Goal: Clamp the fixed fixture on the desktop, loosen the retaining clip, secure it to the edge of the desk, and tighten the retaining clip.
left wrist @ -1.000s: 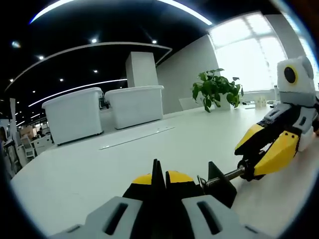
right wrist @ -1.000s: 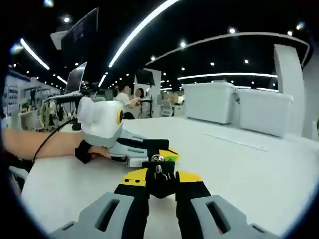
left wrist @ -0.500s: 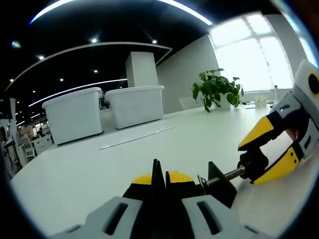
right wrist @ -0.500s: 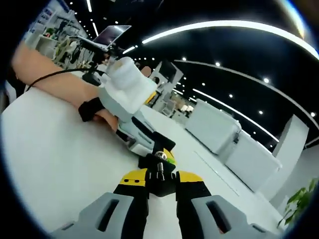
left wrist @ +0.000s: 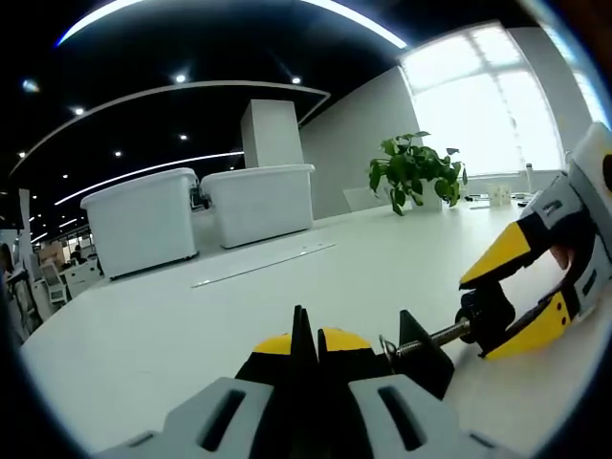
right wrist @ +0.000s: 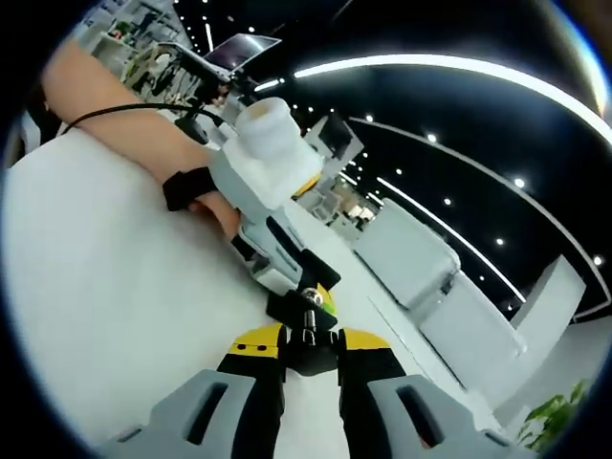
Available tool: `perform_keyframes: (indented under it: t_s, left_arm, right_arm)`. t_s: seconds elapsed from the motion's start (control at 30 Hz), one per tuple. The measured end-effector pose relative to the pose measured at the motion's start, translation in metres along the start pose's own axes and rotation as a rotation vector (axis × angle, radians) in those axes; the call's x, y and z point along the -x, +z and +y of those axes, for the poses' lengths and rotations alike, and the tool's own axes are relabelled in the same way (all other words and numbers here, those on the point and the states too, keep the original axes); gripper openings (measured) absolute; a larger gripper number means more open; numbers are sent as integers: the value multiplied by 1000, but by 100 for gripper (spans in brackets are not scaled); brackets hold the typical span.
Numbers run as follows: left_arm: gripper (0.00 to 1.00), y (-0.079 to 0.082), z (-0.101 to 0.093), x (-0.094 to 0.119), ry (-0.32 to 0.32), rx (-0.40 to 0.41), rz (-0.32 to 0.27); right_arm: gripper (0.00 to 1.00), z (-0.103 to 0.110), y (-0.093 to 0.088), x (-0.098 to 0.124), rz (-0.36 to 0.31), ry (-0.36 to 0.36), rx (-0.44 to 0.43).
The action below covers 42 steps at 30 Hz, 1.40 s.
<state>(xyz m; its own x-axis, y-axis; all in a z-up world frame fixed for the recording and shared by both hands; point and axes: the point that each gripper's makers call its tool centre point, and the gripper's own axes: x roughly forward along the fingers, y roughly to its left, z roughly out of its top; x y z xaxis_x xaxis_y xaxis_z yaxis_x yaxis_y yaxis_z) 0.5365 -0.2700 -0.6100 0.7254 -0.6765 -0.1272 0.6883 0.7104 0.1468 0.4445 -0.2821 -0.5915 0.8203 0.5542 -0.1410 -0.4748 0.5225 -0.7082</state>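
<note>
Only leftward, plant (left wrist: 413,170) and bins (left wrist: 201,214) behind clamp (left wrist: 421,346).

Left gripper (left wrist: 308,346) at 6 o'clock, yellow-tipped jaws pressed together on black fixture (left wrist: 418,349), which rests on white desk (left wrist: 172,325). Fixture's threaded screw (left wrist: 435,337) runs toward 3 o'clock. Right gripper (left wrist: 521,296) enters from 3 o'clock, yellow jaws closed around black knob (left wrist: 483,316) at screw's end. Two white lidded bins (left wrist: 196,215) side by side at 10 o'clock, thin flat strip (left wrist: 263,263) lying on desk in front of them. Green potted plant (left wrist: 413,170) at 1 o'clock, bright window (left wrist: 483,96) behind it.
</note>
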Motion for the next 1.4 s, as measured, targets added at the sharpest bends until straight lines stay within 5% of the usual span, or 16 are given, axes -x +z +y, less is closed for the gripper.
perform_keyframes:
  t_s: [0.23,0.4,1.0,1.27,1.4]
  left_arm:
    - [7,0,0,1,0,0,0]
    - [7,0,0,1,0,0,0]
    - [7,-1,0,0,0,0,1]
    - [7,-1,0,0,1,2,2]
    - [7,-1,0,-1,0,1,2]
  right_arm:
    - [20,-6,-2,-5,0,2,17]
    - [21,-8,-1,-6,12,-2,164]
    - [21,-5,0,-5,12,-4,156]
    - [25,-13,3,-5,-20,-8,-36]
    - [30,-30,9,-1,-90,-30,-399]
